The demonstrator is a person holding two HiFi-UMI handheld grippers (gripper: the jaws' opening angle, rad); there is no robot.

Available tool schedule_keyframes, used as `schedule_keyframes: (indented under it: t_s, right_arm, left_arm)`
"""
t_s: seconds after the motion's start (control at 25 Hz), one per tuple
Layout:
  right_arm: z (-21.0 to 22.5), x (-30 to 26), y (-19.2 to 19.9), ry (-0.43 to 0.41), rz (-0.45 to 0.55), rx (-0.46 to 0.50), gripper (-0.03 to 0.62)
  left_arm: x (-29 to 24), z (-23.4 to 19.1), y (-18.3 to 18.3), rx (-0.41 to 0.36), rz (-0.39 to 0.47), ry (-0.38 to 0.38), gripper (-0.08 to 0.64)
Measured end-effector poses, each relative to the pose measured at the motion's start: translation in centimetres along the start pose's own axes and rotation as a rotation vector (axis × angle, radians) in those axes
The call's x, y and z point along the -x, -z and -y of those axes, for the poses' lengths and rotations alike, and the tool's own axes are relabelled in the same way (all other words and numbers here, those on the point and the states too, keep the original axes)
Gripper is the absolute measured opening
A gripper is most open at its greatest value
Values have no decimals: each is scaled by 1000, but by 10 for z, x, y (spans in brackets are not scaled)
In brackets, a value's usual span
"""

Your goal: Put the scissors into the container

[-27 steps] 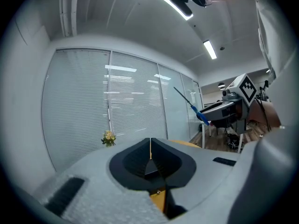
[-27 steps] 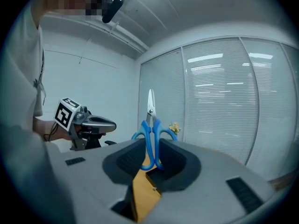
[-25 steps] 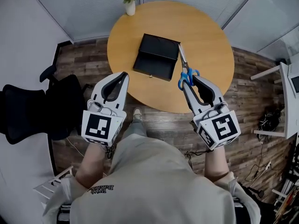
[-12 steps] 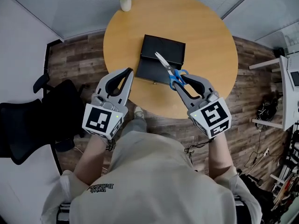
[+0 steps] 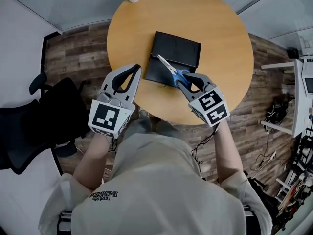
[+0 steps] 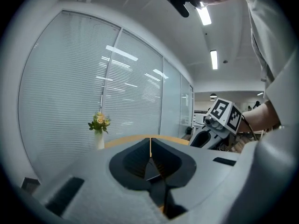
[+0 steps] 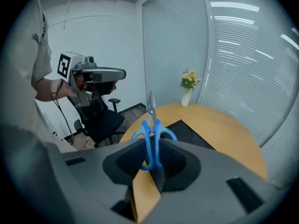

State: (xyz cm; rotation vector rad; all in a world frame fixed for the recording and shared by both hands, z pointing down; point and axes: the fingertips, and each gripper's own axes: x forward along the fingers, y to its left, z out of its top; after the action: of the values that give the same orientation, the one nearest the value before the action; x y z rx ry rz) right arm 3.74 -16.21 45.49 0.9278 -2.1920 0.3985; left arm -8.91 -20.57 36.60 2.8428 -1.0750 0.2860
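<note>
Round wooden table (image 5: 220, 33) held a black container (image 5: 181, 48). The right gripper (image 5: 183, 80) clamped the scissors (image 5: 168, 67) by their blue handles, blades jutting past its jaws over the container. The left gripper (image 5: 133, 68), jaws pressed together on nothing, hung near the table's rim. The shirt print (image 5: 105, 196) was unreadable.

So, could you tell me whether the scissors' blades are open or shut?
Shut: the scissors show one narrow blade tip, handles clamped in the right gripper.

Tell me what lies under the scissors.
The scissors, clamped in the right gripper, hang over the black container on the wooden table. The container's near edge below them is covered.
</note>
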Motion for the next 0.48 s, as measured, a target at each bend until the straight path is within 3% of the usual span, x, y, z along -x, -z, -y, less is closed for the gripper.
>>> schedule_keyframes:
  t_s: [0.48]
  right_arm:
    - [10,-62,48,-166,-174,67,98]
  left_arm:
    - [-29,-8,43,38,-114,-56,28]
